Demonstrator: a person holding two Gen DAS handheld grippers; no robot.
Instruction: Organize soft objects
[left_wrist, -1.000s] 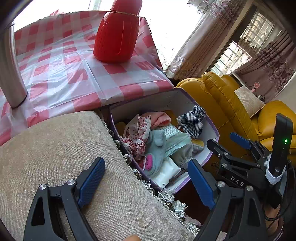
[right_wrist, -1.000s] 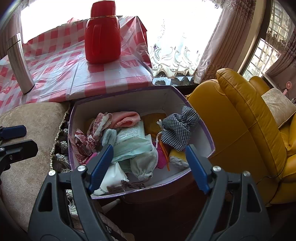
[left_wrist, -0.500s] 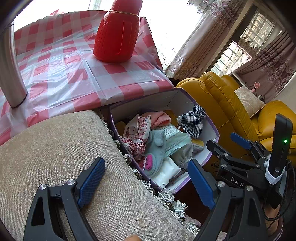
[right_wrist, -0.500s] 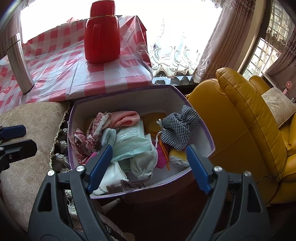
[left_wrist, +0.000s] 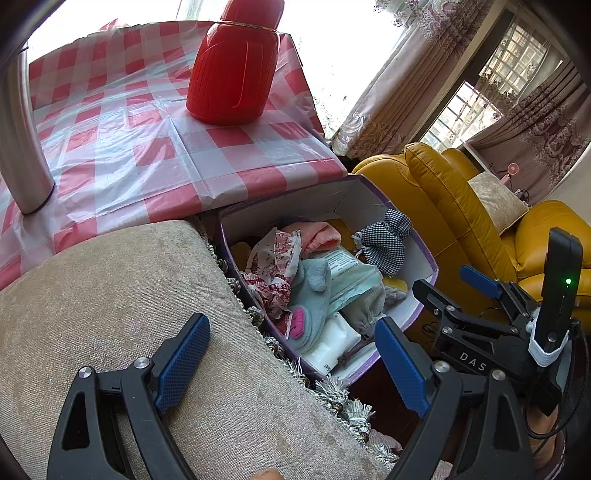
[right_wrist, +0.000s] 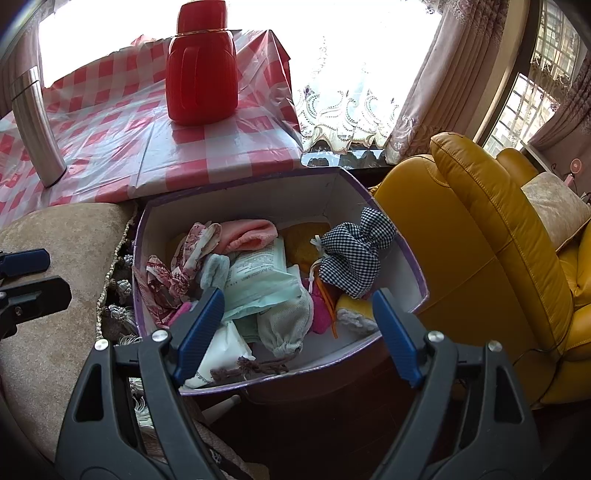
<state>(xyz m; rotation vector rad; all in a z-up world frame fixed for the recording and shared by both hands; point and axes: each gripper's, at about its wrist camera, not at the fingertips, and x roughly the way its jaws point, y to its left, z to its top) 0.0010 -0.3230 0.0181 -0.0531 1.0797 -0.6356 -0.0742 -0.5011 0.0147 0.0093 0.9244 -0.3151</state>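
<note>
Soft things (right_wrist: 258, 280) fill box (right_wrist: 413, 266), frame middle; right claw (right_wrist: 295, 325) "DAS", left claw (left_wrist: 291, 365) both apart, empty.

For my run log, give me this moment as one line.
left gripper: open, over cushion | right gripper: open, over box | checked pouch: in box

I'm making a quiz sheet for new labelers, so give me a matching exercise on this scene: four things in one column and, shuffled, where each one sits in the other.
Things:
1. red flask
2. checked pouch
3. pale cushion
4. left tool

Places:
A. over the beige upholstered seat
B. on the yellow armchair
C. on the red-and-white checked tablecloth
D. in the purple-edged box, at its right side

Pairs: 1-C, 2-D, 3-B, 4-A
</note>
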